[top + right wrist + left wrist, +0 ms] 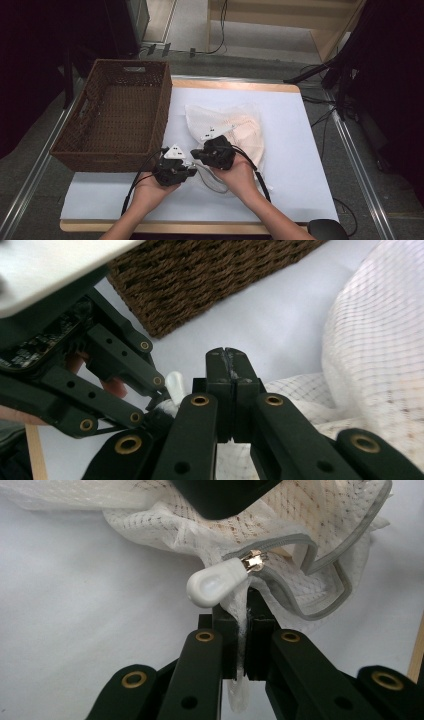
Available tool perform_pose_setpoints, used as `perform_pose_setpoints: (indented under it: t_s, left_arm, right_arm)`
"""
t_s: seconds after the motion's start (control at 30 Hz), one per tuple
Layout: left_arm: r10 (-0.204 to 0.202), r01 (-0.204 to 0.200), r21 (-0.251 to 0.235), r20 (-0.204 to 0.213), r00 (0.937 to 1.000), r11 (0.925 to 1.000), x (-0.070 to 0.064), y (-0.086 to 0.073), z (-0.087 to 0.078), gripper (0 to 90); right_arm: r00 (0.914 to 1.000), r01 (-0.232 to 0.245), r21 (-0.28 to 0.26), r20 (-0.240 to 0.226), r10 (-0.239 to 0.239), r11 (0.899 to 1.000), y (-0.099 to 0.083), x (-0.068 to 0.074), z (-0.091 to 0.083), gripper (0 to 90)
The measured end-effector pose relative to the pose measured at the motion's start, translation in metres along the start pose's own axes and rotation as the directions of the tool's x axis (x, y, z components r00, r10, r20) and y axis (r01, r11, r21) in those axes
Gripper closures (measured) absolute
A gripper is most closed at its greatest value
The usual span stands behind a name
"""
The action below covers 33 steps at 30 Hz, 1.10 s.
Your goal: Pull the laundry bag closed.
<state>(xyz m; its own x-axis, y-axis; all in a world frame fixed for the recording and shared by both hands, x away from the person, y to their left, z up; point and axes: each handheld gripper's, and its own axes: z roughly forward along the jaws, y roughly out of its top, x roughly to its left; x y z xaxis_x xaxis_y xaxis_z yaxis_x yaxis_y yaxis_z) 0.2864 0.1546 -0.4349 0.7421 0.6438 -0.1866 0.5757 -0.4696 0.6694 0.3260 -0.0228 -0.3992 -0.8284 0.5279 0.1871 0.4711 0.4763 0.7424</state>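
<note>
A white mesh laundry bag [235,127] with a grey zip edge lies on the white table cover. My left gripper [245,612] is shut on a fold of the mesh just below the white zip pull [217,582]. In the high view the left gripper [191,167] sits at the bag's near left corner. My right gripper [230,357] is shut, its jaws pressed together above the mesh [380,355], with only a thin pale streak along the seam. In the high view the right gripper [196,154] hangs right beside the left one. The zip pull [175,384] peeks out beside the left gripper's fingers [145,375].
A brown wicker basket [162,107] stands at the table's left, close to both grippers; its wall [200,285] is just beyond the right jaws. The white cover [295,150] lies bare to the right of the bag. Cables run across the floor beyond the table.
</note>
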Motion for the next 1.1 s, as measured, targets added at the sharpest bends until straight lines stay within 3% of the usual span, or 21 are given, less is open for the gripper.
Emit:
perform_pose_setpoints:
  t_s: [0.27,0.57,0.7,0.9,1.1]
  left_arm:
    - [0.026,-0.027,-0.019,-0.008,0.9996,0.9995,-0.003,-0.001,0.001,87.5]
    - [0.009,-0.009,-0.004,0.0,1.0,0.9999,0.002,-0.003,0.002,87.1]
    - [0.004,-0.004,0.006,-0.001,1.0,1.0,0.002,-0.004,0.003,87.0]
    - [-0.003,0.003,0.009,-0.001,1.0,1.0,0.004,-0.004,0.003,86.8]
    - [0.0,0.0,0.009,-0.003,1.0,1.0,0.004,-0.002,0.003,86.3]
  right_arm:
    - [0.9996,0.003,0.016,-0.027,-0.002,1.0,-0.001,0.007,0.008,90.0]
    - [0.9978,0.044,0.026,-0.05,-0.043,0.999,-0.004,0.011,0.003,89.0]
    - [0.9977,0.042,0.032,-0.055,-0.04,0.999,-0.006,0.011,-0.001,88.8]
    - [0.9976,0.047,0.033,-0.051,-0.045,0.998,-0.01,0.007,-0.009,81.4]
    - [0.9967,0.044,0.025,-0.069,-0.042,0.999,-0.015,0.004,-0.017,67.3]
